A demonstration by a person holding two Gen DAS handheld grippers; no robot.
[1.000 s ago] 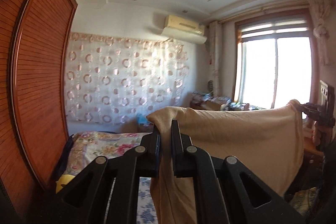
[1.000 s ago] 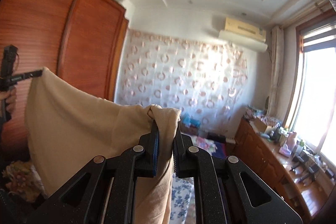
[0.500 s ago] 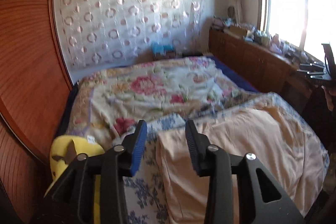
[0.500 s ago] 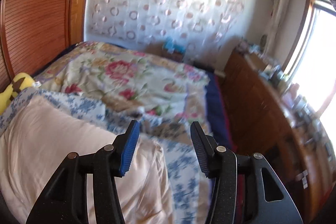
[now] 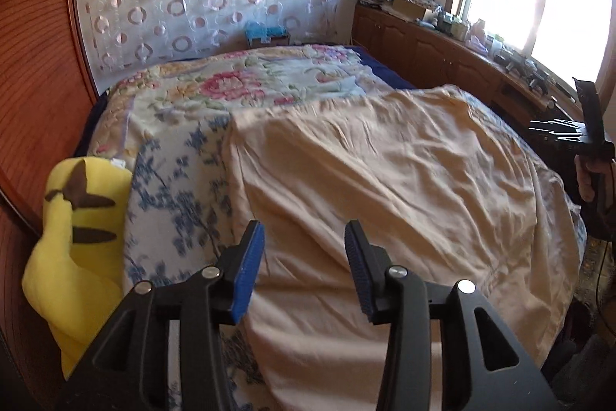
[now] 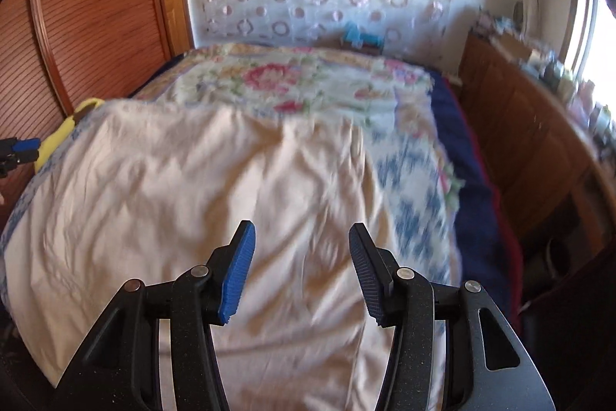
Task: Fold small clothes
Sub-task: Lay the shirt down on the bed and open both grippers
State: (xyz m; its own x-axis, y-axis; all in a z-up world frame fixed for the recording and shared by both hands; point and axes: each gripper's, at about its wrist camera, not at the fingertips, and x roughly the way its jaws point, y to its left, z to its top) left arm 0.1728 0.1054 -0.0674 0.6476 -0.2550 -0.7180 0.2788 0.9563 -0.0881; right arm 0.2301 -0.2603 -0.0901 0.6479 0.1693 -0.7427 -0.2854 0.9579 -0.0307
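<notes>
A cream-beige cloth point(image 5: 385, 187) lies spread flat and wrinkled over the near end of the bed; it also shows in the right wrist view point(image 6: 192, 203). My left gripper point(image 5: 304, 249) is open and empty, hovering above the cloth's near left part. My right gripper point(image 6: 300, 249) is open and empty above the cloth's near right part. The right gripper also shows at the right edge of the left wrist view point(image 5: 569, 133), held in a hand. The left gripper's blue tip shows at the left edge of the right wrist view point(image 6: 19, 149).
The bed carries a floral quilt point(image 5: 246, 83) and a blue-flowered sheet point(image 5: 177, 187). A yellow plush toy point(image 5: 77, 237) lies at the bed's left edge against a wooden wardrobe point(image 6: 96, 6). A wooden cabinet point(image 5: 442, 52) with clutter runs under the window on the right.
One second ago both grippers were shut on the cloth's top corners, holding it up in the air. They lowered it onto the bed, opened and let go; the cloth now lies flat.
</notes>
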